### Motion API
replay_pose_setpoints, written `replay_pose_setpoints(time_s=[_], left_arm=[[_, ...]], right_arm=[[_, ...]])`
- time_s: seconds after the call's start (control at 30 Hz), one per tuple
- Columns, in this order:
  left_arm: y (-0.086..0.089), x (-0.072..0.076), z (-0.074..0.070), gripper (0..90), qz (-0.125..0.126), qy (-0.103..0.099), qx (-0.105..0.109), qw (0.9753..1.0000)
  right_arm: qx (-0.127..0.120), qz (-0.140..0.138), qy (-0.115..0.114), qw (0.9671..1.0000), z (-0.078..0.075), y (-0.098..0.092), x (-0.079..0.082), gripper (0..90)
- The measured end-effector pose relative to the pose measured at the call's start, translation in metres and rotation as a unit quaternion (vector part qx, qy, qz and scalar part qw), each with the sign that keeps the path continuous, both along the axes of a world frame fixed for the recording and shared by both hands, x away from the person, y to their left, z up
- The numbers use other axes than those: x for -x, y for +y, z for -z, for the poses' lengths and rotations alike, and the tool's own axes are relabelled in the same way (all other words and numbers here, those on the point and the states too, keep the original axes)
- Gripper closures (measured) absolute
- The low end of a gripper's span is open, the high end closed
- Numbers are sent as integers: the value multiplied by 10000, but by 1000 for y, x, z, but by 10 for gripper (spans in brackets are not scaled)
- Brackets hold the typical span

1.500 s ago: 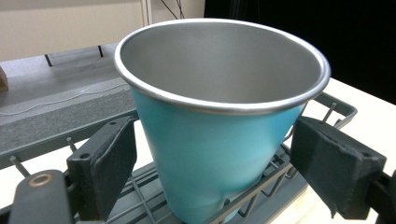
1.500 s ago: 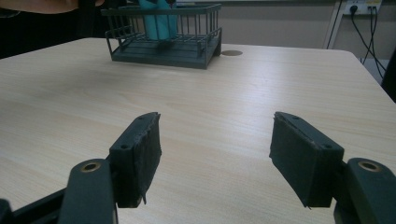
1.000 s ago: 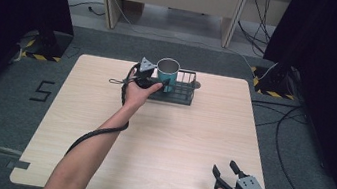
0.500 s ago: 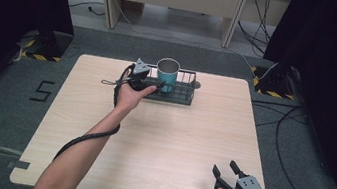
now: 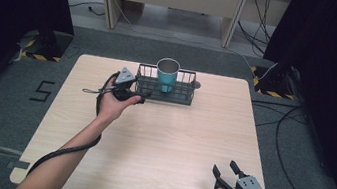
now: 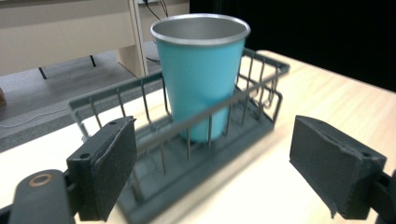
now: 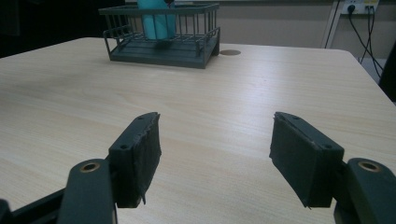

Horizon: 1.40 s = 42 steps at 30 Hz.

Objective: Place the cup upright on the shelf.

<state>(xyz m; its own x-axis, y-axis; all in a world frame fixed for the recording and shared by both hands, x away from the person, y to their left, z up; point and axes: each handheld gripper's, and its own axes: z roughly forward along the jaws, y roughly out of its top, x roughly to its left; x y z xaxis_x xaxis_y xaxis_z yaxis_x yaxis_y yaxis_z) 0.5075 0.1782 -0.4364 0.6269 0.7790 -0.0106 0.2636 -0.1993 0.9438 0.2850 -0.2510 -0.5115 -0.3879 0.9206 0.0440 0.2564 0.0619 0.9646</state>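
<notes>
High view: my left tongs (image 5: 137, 96) now sit at the left end of the wire basket (image 5: 184, 96), drawn back toward me from where they were a second ago, right against the basket beside the cup. Left gripper view shows their jaws wide apart and holding nothing. The blue cup (image 6: 201, 70) stands upright inside the basket, untouched. I judge the placing finished and the hand retreating. My right tongs (image 5: 227, 175) rest at the near right corner of the table (image 5: 174, 146), unmoved, jaws spread and empty.
</notes>
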Motion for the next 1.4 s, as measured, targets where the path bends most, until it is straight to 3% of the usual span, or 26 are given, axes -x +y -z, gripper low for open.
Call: replay_pose_setpoints(time_s=[0.43, 0.9, 1.07, 1.4], left_arm=[[44, 57, 10, 145, 155, -16, -36, 9999], [95, 123, 34, 145, -26, -14, -144, 9999], [107, 146, 46, 145, -75, 107, -160, 9998], [119, 164, 66, 145, -234, 211, -21, 9995]], right_arm=[[-4, 24, 5, 10000, 0, 0, 0, 338], [-7, 45, 14, 10000, 0, 0, 0, 338], [10, 45, 20, 10000, 0, 0, 0, 337], [28, 55, 33, 10000, 0, 1, 0, 336]])
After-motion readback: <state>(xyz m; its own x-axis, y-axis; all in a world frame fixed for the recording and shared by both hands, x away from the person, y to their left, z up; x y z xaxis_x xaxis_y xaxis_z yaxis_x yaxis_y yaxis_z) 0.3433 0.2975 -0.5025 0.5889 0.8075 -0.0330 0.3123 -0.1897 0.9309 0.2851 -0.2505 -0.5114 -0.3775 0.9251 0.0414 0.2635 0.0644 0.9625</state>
